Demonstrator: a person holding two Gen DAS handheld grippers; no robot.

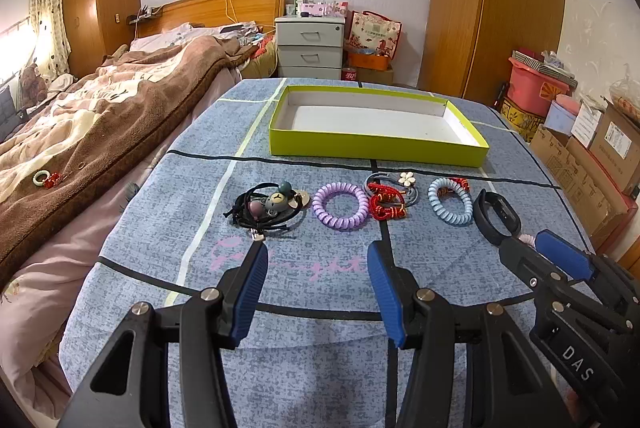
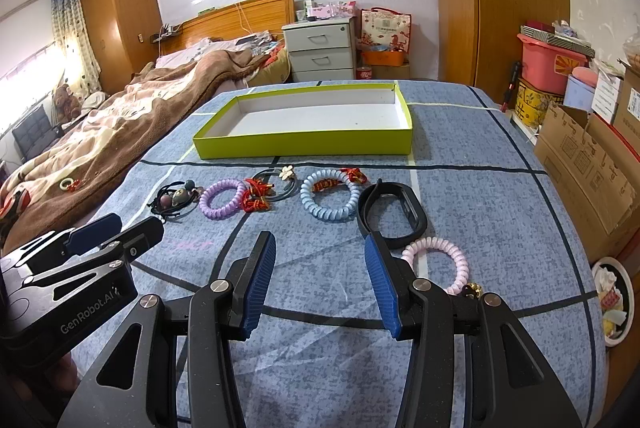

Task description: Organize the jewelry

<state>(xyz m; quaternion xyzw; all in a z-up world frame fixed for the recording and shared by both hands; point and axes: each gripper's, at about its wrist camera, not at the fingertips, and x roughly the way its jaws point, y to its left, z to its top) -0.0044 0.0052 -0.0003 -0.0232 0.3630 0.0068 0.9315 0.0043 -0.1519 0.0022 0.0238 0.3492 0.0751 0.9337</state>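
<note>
A bedroom table under a blue cloth (image 1: 320,288) carries the work. An empty green box (image 1: 376,148) stands at the far side, apparently as the destination. The jewelry lies in a row just nearer, from the black ties (image 1: 268,208) at left to the black band (image 2: 394,208) at right. Left gripper (image 1: 316,260) and right gripper (image 2: 320,248) hover near the row, angled down, jaws wide apart and empty.

A lime-green box (image 1: 376,148) with a white inside sits on a mottled blue cloth (image 1: 320,268) crossed by black and pale lines; coil bands in lilac (image 1: 340,206), pale blue (image 1: 450,202) and pink (image 2: 436,262); red cords (image 1: 384,204); a black strap (image 2: 390,214).
</note>
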